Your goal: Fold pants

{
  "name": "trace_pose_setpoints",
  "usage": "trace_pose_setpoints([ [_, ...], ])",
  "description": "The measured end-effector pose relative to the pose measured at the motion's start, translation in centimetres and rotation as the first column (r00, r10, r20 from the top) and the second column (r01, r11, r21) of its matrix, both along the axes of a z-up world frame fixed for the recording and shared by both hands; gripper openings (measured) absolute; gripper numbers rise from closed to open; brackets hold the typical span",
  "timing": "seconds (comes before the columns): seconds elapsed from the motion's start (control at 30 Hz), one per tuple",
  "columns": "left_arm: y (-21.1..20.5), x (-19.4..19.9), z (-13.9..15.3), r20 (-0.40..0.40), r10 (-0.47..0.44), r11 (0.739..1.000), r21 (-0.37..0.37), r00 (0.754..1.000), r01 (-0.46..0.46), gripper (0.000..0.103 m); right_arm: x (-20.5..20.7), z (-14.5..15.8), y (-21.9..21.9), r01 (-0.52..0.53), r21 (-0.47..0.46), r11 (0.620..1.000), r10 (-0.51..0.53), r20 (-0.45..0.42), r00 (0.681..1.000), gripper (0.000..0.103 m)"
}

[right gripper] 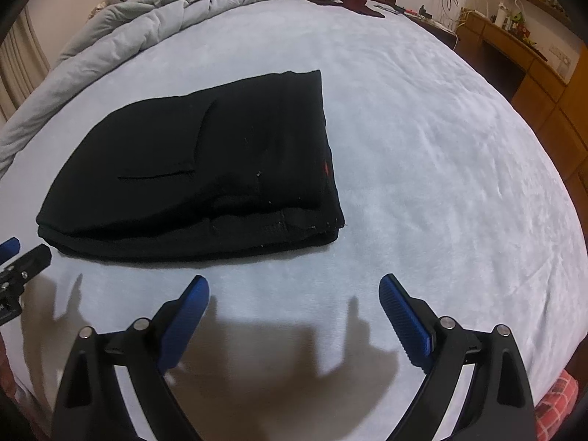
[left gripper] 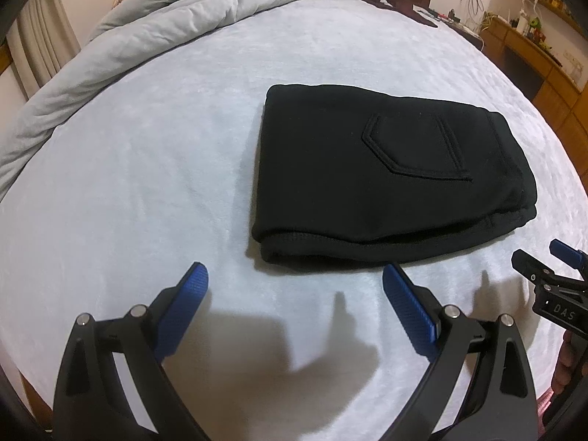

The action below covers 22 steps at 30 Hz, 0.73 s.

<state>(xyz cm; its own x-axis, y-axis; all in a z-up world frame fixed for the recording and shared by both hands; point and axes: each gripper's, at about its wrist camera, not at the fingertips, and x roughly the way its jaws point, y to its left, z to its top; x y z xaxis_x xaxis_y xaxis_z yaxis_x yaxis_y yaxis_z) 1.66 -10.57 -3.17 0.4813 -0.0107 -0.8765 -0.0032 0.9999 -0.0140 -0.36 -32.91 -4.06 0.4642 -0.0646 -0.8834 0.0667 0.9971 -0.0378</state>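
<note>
1. The black pants (left gripper: 389, 180) lie folded into a compact stack, back pocket (left gripper: 415, 147) up, on the pale blue bed sheet (left gripper: 147, 169).
2. The left gripper (left gripper: 296, 286) hovers just short of the pants' near edge, its blue pads (left gripper: 408, 305) spread wide, holding nothing.
3. The right gripper (right gripper: 294, 294) hangs near the same edge, likewise spread and empty.
4. Beyond the pants, a rumpled grey duvet (left gripper: 191, 11) is bunched up.
</note>
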Motion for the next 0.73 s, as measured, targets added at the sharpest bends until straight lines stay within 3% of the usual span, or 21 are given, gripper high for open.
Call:
trace_pose_setpoints([
  [0.73, -0.15, -0.1, -0.08, -0.008, 0.004, 1.0, -0.003, 1.0, -0.004, 0.095, 0.76, -0.37, -0.87, -0.006, -0.006, 1.0, 0.006, -0.005, 1.0, 0.095],
])
